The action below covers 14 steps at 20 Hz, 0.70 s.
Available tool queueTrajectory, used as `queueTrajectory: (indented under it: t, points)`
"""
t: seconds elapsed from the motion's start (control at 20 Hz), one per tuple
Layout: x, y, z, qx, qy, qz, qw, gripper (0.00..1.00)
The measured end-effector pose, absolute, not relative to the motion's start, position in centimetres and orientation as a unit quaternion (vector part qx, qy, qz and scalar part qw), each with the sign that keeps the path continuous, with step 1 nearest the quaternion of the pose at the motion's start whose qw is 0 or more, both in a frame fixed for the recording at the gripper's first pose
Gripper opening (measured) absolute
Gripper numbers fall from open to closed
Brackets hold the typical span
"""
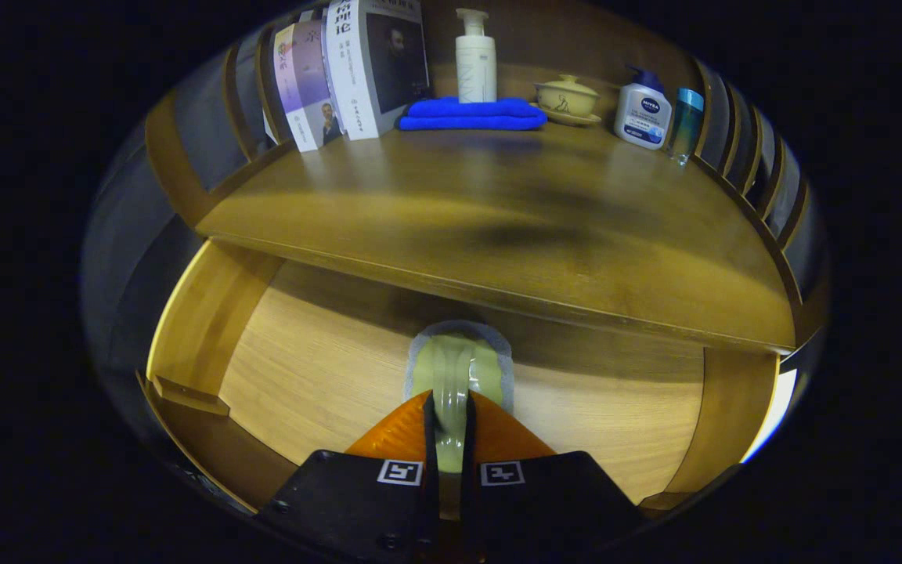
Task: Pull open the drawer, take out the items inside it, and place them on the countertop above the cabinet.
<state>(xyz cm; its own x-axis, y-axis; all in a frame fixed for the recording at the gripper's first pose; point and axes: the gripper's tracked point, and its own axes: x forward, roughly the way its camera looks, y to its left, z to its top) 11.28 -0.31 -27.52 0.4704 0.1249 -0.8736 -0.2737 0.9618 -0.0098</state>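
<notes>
**Pouch pinched in the open drawer**

Your gripper (449, 427) sits over the pulled-out drawer (318, 368), fingers nearly together with a pale green pouch (459, 368) squeezed in the narrow gap between them. Both fingers press on its near end; the rest of the pouch, with its grey-white sealed edge, fans out just ahead of the tips. You cannot tell whether the pouch touches the drawer floor or hangs above it. The pale wood floor on either side of the pouch is bare.

Beyond the fingers, the countertop (514, 227) overhangs the back of the drawer. Along its far edge, from left: upright books (357, 70), a folded blue cloth (473, 113) with a white pump bottle (475, 59) standing at its back, a lidded yellow cup on a saucer (567, 98), a white bottle with blue pump (643, 113), and a small teal bottle (684, 121) just beside it.
</notes>
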Motion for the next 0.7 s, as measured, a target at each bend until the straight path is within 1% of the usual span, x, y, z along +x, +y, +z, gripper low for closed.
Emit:
queueTrajectory:
  t: [0.3, 0.7]
  points:
    - [9.7, -0.3, -23.9, -0.089, 0.457, 0.161, 0.870, 0.13]
    - [6.4, -0.6, -17.0, -0.034, 0.426, 0.197, 0.882, 0.13]
